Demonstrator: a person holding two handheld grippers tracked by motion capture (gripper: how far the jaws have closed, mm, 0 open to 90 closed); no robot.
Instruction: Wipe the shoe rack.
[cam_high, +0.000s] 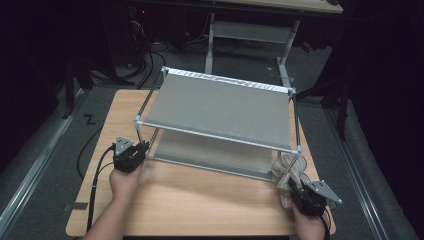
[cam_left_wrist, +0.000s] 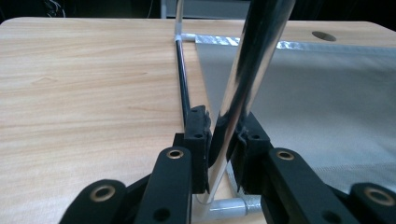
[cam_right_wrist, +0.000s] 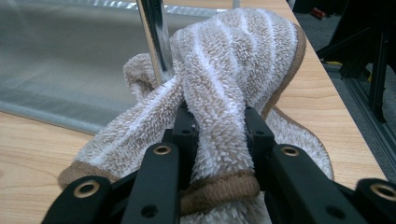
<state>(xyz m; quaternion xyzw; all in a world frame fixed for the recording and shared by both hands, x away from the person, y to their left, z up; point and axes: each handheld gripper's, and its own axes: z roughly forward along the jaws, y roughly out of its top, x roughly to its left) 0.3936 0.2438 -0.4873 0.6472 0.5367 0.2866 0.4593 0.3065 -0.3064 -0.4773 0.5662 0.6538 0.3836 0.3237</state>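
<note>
Left gripper (cam_left_wrist: 223, 140) is clamped on the rack's near-left upright post (cam_left_wrist: 247, 70), low down by the bottom corner joint, so we're using it as the anchor. Right gripper (cam_right_wrist: 219, 135) has its jaws pinched on a fold of the striped towel (cam_right_wrist: 224, 70), which is bunched against the near-right post (cam_right_wrist: 154, 37) at the rack's front right corner, close to the tabletop's (cam_high: 200, 200) near-right corner. The two-tier rack (cam_high: 220, 107) sits across the middle of the tabletop, back edge toward the far side, both fabric shelves bare. Our read: we're wiping the post with the towel (or about to drape it over the frame, can't rule that out). To do this well we'd keep the left grip firm and low so the light frame doesn't skate or tip, keep towel wrapped around the post rather than just beside it, and run it along the tube in one straight stroke. Grip is on a thick fold, so the cloth could slip out if we drag hard. The loose tail lies on the tabletop near the edge; we'd keep it from snagging the lower shelf rail (cam_high: 210, 167).
</note>
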